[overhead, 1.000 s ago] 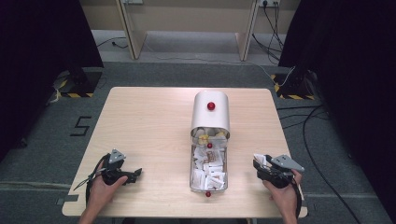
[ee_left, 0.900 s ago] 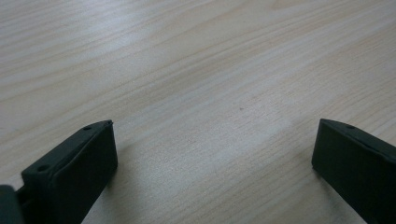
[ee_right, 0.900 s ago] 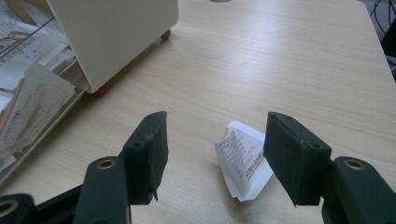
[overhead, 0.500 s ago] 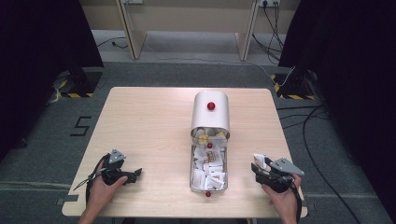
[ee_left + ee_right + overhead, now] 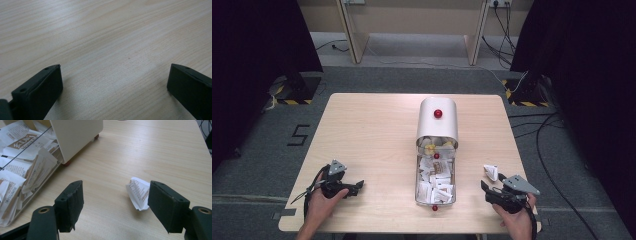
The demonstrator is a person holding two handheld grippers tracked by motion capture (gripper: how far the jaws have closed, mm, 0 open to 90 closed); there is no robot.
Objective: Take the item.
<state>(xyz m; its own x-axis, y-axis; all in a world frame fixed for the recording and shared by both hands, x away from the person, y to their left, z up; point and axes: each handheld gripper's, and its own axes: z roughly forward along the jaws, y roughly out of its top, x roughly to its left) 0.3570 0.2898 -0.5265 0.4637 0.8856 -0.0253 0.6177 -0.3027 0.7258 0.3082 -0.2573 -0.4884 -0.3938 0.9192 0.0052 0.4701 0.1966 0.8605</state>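
A white bin with a rounded lid [image 5: 438,125] and a red knob stands at the middle of the table. Its clear drawer [image 5: 417,186] is pulled out toward me and holds several paper sachets [image 5: 436,180]; the same drawer [image 5: 37,191] shows at left in the right gripper view. One white sachet [image 5: 491,172] lies loose on the table right of the drawer. My right gripper [image 5: 485,190] is open just behind that sachet [image 5: 138,193], which lies near its right jaw, apart from the pads. My left gripper [image 5: 358,187] is open over bare wood [image 5: 115,62] at the front left.
The wooden table [image 5: 372,135] has bare room on its left half and behind the bin. The table's front edge runs just under both hands. Dark curtains and cables surround the table on the floor.
The right gripper has drawn back a little toward me, and the loose white sachet now lies in view on the table in front of it. The left gripper has not moved.
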